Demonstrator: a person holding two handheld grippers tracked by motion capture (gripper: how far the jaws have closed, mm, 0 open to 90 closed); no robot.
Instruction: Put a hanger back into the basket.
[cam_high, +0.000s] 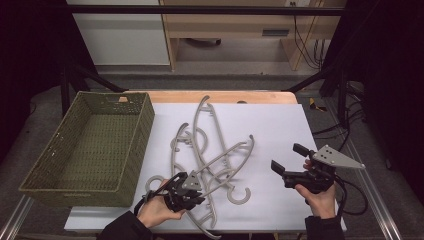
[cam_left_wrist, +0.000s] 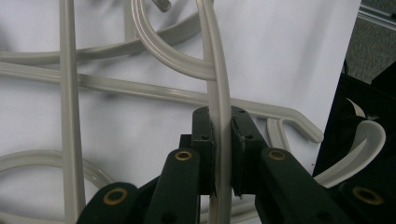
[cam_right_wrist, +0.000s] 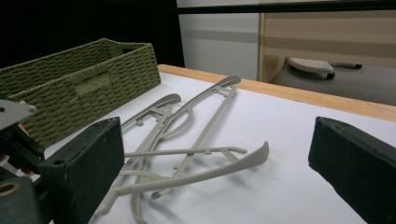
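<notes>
Several things: a worktop, a basket, a heap of hangers, two claws.
Worktop: white sheet over a wooden top, whose edge shows along the far side.
Basket: olive green, woven, rectangular, with a handle slot in its far wall; it stands on the left part of the worktop, just beside the hangers.
Writing: none that can be read on any of these.
Hangers: pale grey plastic, thin and curved, with open hooks and small notches; they lie crossed over one another in a loose heap in the middle of the worktop, between the basket and the right claw.
Gripped hanger: same grey plastic; its narrow curved bar runs upright between the left jaws, at the near left of the heap, with other bars crossing behind it.
Left claw: clenched on the gripped hanger, both pads pressed flat against the bar, held in a hand at the near edge.
Right claw: jaws spread wide, grasping nothing, touching nothing; it is held above the right part of the worktop, apart from the heap and pointing toward it.
</notes>
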